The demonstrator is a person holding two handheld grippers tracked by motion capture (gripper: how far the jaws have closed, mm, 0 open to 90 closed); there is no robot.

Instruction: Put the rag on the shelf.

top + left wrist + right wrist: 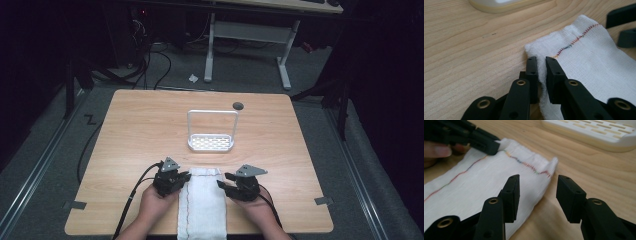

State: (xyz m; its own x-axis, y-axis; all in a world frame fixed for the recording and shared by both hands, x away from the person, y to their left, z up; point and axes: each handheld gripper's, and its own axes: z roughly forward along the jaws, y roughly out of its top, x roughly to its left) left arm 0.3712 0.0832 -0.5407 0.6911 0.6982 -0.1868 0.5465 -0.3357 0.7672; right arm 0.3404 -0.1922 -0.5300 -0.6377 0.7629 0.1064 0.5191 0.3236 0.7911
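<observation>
so from the high view you get the layout: a white cloth (pixel 202 202) folded into a long strip lies on the near part of the wooden table (pixel 140 130), running off the front edge between the person's two hands. the left gripper (pixel 186 176) is at the cloth's left far corner, the right gripper (pixel 223 180) at its right far corner. further back, about mid-table, there's a white rack (pixel 211 141) with a slotted base and a tall wire hoop, and a small dark disc (pixel 238 105) near the far edge.

what that view can't tell you is what the jaws are doing. the left gripper view does: the left gripper (pixel 541 65) is pinched onto the cloth (pixel 594 57) at its edge, fabric squeezed up between the two jaws near the corner. you can also see a multicoloured stitch line (pixel 576 38) running across the cloth.

the right gripper view shows the right gripper (pixel 537 186) spread wide, one jaw over the cloth (pixel 486 182), the other over bare wood, straddling the edge, nothing gripped. the left gripper's jaws (pixel 485 143) show at the other corner with a fingertip behind them, and the rack's base (pixel 594 132) is at the top.

room is dark, grey carpet floor (pixel 50 165), cables trailing, a white-legged desk (pixel 250 40) behind the table.
</observation>
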